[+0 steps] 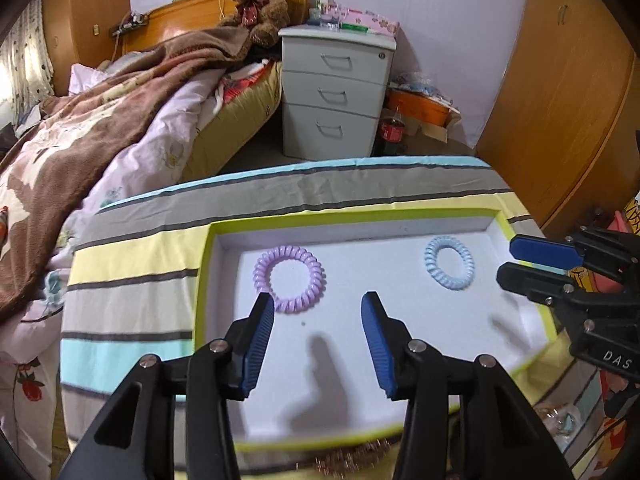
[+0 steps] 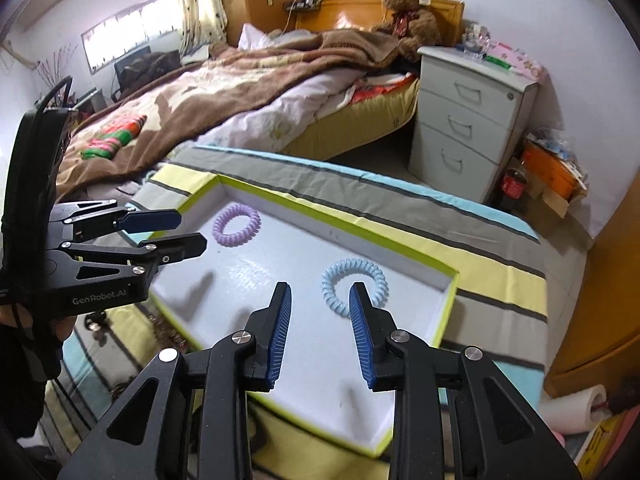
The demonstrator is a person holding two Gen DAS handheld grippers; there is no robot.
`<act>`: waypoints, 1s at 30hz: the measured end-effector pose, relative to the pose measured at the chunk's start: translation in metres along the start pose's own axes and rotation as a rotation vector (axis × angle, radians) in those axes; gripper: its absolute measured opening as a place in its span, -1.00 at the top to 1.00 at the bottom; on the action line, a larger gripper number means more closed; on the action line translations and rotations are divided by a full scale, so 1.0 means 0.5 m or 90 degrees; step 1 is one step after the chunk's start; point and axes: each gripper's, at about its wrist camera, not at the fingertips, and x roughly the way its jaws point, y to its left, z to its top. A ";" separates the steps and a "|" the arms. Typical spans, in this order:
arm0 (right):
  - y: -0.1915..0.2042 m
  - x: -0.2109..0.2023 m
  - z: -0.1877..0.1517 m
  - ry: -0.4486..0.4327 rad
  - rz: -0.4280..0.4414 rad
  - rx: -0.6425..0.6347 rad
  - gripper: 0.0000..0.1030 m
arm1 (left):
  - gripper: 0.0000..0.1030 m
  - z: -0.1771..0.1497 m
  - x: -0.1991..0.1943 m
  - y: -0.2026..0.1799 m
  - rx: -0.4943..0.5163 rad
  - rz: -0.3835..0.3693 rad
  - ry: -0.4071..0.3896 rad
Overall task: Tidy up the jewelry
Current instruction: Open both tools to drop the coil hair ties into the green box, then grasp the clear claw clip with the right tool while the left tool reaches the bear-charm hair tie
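Black left claw [image 1: 318,312], ribbed blue pads, silver screws, black right claw [image 2: 320,300]

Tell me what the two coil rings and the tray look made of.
Purple ring and blue ring: probably glossy plastic, given the smooth spiral-cord coils with highlights. Tray: likely matte white cardboard with lime-green edging; thin, straight walls suggest a box lid.

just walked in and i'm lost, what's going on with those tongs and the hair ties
A person holds tongs in each hand over a shallow white tray on a striped cloth. Two coil ties lie in the tray, apart from each other: a purple tie and a blue tie. The left tongs are open just short of the purple tie, and the right tongs are open over the blue tie. Neither is gripping anything yet.
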 end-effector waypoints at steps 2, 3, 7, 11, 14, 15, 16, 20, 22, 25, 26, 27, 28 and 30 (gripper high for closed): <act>0.006 -0.022 -0.009 -0.010 -0.002 0.001 0.39 | 0.05 -0.012 -0.026 -0.001 -0.002 -0.001 -0.010; 0.009 -0.034 -0.015 -0.017 -0.003 0.004 0.39 | 0.04 -0.016 -0.036 -0.003 0.001 0.005 -0.014; 0.017 -0.068 -0.036 -0.033 -0.003 0.012 0.39 | 0.03 -0.036 -0.085 -0.005 -0.002 0.010 -0.034; 0.023 -0.102 -0.063 -0.048 -0.004 0.022 0.39 | 0.02 -0.058 -0.123 -0.008 -0.001 0.022 -0.050; 0.025 -0.121 -0.082 -0.056 -0.007 0.027 0.39 | 0.02 -0.078 -0.147 -0.007 -0.007 0.014 -0.054; 0.025 -0.127 -0.089 -0.057 -0.007 0.029 0.39 | 0.02 -0.086 -0.155 -0.007 -0.005 0.016 -0.059; 0.024 -0.133 -0.098 -0.059 -0.008 0.032 0.39 | 0.02 -0.094 -0.163 -0.004 -0.008 0.017 -0.062; 0.019 -0.152 -0.128 -0.062 -0.013 0.047 0.39 | 0.02 -0.123 -0.187 0.017 -0.032 0.004 -0.069; 0.017 -0.163 -0.145 -0.066 -0.014 0.053 0.38 | 0.02 -0.136 -0.197 0.029 -0.046 0.002 -0.071; 0.015 -0.171 -0.170 -0.065 -0.014 0.060 0.16 | 0.01 -0.160 -0.210 0.046 -0.067 -0.011 -0.076; 0.013 -0.171 -0.179 -0.062 -0.015 0.063 0.14 | 0.00 -0.167 -0.213 0.052 -0.072 -0.016 -0.079; 0.011 -0.171 -0.187 -0.059 -0.016 0.065 0.14 | -0.04 -0.174 -0.216 0.059 -0.078 -0.018 -0.081; 0.009 -0.170 -0.196 -0.053 -0.016 0.068 0.14 | -0.11 -0.182 -0.220 0.065 -0.084 -0.020 -0.083; 0.006 -0.166 -0.211 -0.043 -0.019 0.069 0.14 | -0.14 -0.201 -0.226 0.077 -0.089 -0.018 -0.085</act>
